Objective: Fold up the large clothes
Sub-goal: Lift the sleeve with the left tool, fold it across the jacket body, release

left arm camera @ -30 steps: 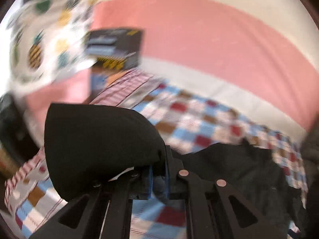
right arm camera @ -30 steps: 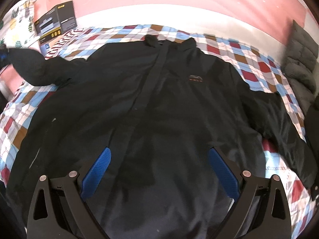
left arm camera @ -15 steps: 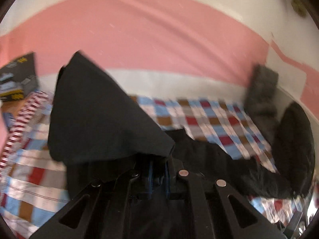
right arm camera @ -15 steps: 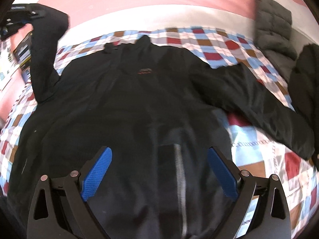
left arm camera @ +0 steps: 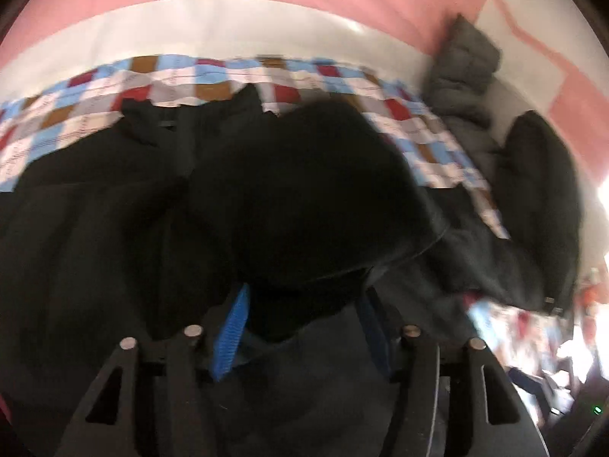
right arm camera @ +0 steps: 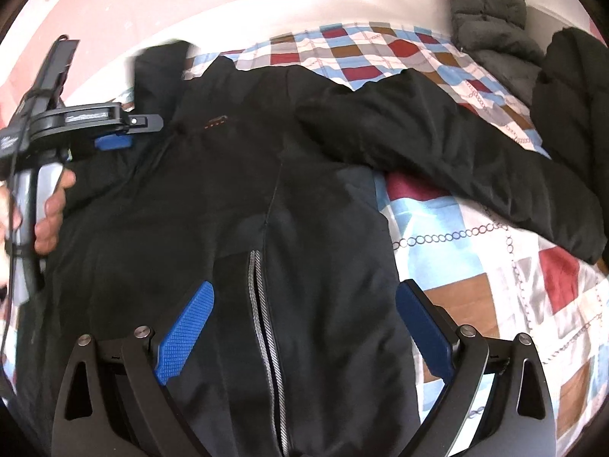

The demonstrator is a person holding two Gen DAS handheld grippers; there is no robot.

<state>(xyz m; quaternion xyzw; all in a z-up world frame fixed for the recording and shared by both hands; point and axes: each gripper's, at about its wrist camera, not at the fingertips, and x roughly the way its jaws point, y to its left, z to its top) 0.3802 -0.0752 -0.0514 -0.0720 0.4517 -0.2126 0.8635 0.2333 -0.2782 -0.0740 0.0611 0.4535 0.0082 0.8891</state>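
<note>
A large black jacket (right arm camera: 304,198) lies front-up on a checked bedsheet (right arm camera: 475,266), its zipper running down between my right gripper's fingers. My right gripper (right arm camera: 304,323) hovers open over the lower front, holding nothing. In the left wrist view, one black sleeve (left arm camera: 312,198) is folded across the jacket's chest, its cuff end lying between the blue pads. My left gripper (left arm camera: 304,327) is opening its jaws and the pads stand apart from the cloth. The right wrist view shows the left gripper (right arm camera: 133,131) held by a hand at the far left. The other sleeve (right arm camera: 437,152) stretches out to the right.
A grey padded jacket (right arm camera: 491,7) leans on the pink wall at the back right, with another dark garment (right arm camera: 571,95) beside it. Bare checked sheet shows to the right of the jacket and along the far edge by the wall.
My left gripper swung the sleeve from the bed's left side over onto the jacket's chest, then its jaws parted and let it go. My right gripper drifted right over the jacket, staying open.
</note>
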